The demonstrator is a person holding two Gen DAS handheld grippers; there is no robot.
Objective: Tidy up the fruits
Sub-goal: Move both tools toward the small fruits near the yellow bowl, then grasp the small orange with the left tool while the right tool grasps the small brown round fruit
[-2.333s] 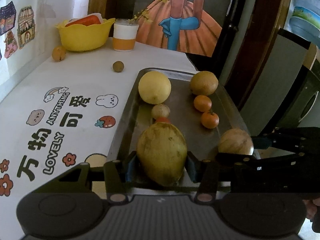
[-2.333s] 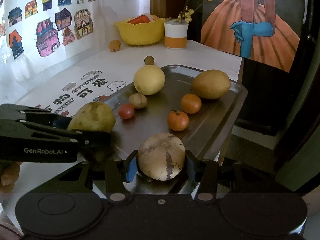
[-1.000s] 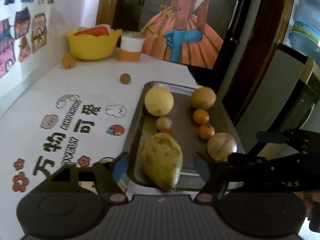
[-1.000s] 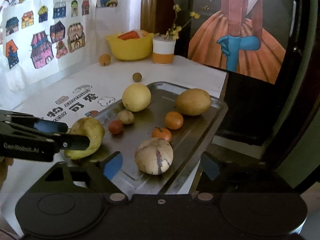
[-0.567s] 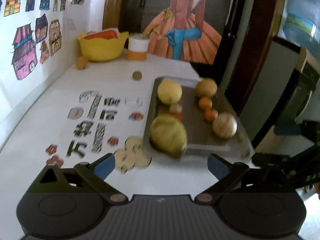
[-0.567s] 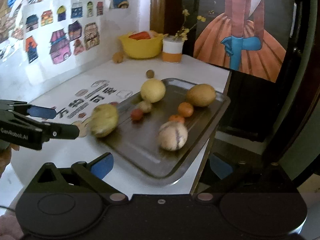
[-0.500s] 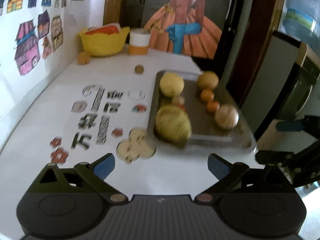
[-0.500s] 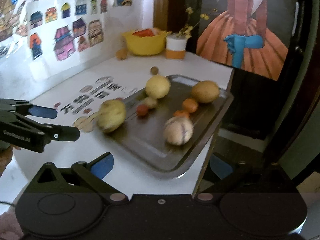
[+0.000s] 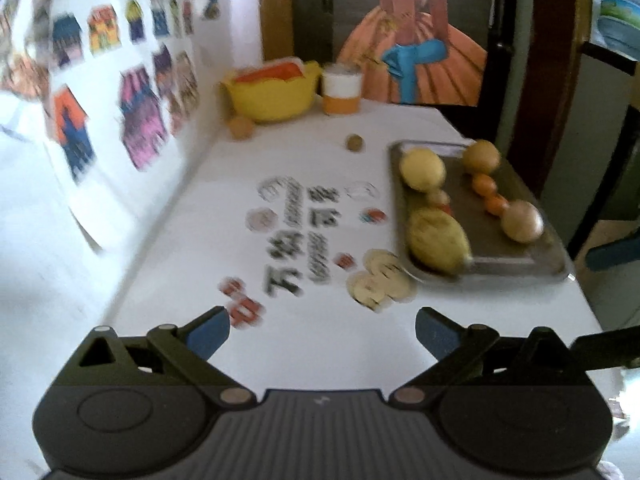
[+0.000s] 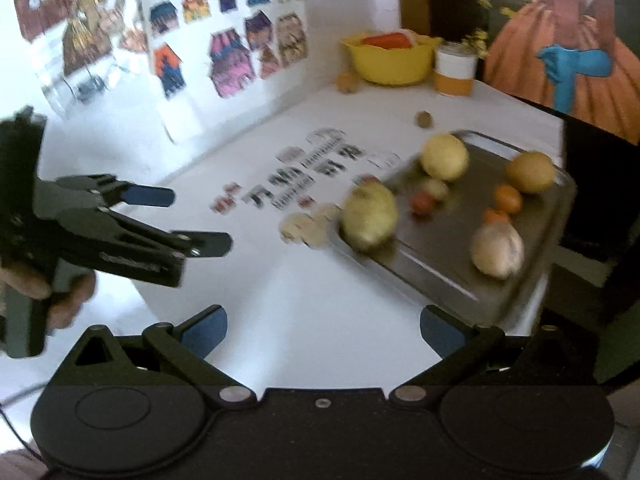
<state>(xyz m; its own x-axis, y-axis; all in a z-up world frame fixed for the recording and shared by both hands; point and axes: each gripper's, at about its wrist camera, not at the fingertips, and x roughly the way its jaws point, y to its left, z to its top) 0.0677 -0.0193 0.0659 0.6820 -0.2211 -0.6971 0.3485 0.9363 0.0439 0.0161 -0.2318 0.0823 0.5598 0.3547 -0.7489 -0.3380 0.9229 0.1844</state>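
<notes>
A metal tray (image 9: pixel 520 258) (image 10: pixel 440 264) lies on the right of the white table with several fruits on it. Among them are a big yellow-green mango (image 9: pixel 438 240) (image 10: pixel 370 216) at its near left corner, a pale round fruit (image 9: pixel 522 222) (image 10: pixel 498 248), a yellow round fruit (image 9: pixel 422 169) (image 10: pixel 445 157), a brown-yellow fruit (image 9: pixel 481 157) (image 10: pixel 530 172) and two small oranges (image 9: pixel 490 194) (image 10: pixel 507 198). My left gripper (image 9: pixel 322 330) (image 10: pixel 190 218) is open and empty, well back from the tray. My right gripper (image 10: pixel 323 330) is also open and empty, over the table's near part.
A yellow bowl (image 9: pixel 272 94) (image 10: pixel 390 60) and a white-and-orange cup (image 9: pixel 342 94) (image 10: pixel 455 70) stand at the far end. A small brown fruit (image 9: pixel 355 143) (image 10: pixel 424 119) and an orange-brown one (image 9: pixel 240 127) (image 10: pixel 346 81) lie loose on the table. A postered wall runs along the left.
Both grippers let go of their fruits, the mango and the pale round fruit, on the tray, opened wide and drew back and left. The views are blurred by motion.
</notes>
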